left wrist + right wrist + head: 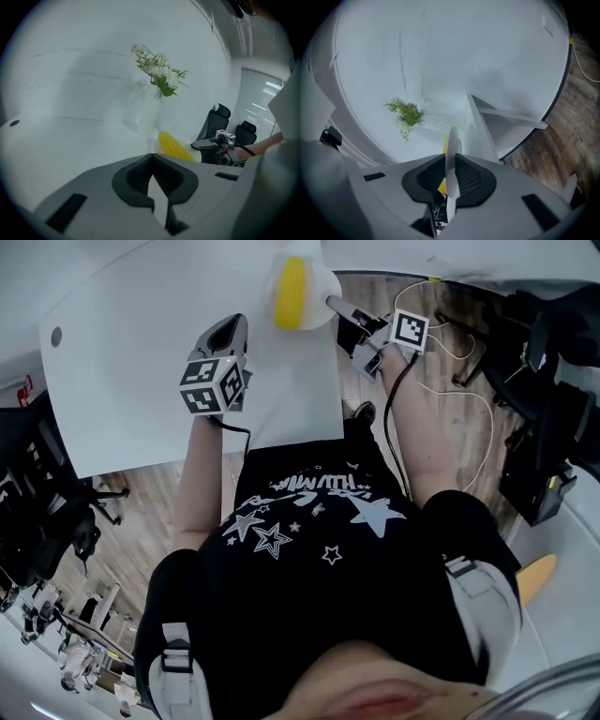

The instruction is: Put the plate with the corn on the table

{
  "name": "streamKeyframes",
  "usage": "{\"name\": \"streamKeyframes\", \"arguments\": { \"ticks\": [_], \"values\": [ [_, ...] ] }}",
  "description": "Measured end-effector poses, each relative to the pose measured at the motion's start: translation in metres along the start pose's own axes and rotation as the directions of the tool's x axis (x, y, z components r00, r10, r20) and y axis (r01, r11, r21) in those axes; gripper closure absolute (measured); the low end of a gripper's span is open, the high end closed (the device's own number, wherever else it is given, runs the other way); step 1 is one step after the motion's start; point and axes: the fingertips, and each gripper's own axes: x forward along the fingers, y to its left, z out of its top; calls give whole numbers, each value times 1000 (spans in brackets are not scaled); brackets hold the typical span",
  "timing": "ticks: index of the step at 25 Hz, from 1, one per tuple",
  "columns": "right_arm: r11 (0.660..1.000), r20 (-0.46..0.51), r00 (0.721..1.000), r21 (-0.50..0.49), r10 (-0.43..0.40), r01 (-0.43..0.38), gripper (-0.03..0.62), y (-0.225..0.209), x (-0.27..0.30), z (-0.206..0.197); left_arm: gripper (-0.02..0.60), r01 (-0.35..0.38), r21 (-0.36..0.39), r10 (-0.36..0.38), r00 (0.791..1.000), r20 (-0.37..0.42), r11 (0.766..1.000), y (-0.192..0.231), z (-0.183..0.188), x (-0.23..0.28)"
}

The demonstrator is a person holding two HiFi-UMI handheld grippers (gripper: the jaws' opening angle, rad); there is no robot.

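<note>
A yellow corn cob (291,292) lies on a white plate (323,287) at the far side of the white table (141,352). My right gripper (336,306) is shut on the plate's right rim. In the right gripper view the plate (452,140) shows edge-on between the jaws of that gripper (451,154), with the corn (445,142) just behind. Whether the plate rests on the table or hangs just above it, I cannot tell. My left gripper (228,332) hovers over the table left of the plate, shut on nothing. The left gripper view shows that gripper (153,158) and, beyond it, the corn (174,146).
A white vase with flowers (154,108) stands just behind the plate. Black office chairs (47,521) are at the left. Cables (469,399) lie on the wooden floor to the right, near dark equipment (553,427). The table's near edge (291,439) runs close to the person's body.
</note>
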Motion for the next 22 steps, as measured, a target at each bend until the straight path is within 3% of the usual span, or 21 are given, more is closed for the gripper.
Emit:
{"name": "streamKeyframes", "arguments": {
  "ticks": [13, 17, 22],
  "values": [
    [1000, -39, 999, -7, -28, 27, 540, -16, 19, 9, 577, 27, -25, -27, 999, -37, 999, 7, -11, 21],
    [990, -53, 992, -84, -115, 111, 558, -21, 18, 11, 577, 33, -28, -34, 998, -47, 999, 6, -15, 26],
    [954, -59, 961, -147, -270, 259, 563, -30, 12, 4, 577, 33, -34, -35, 998, -58, 999, 6, -22, 23]
  ]
}}
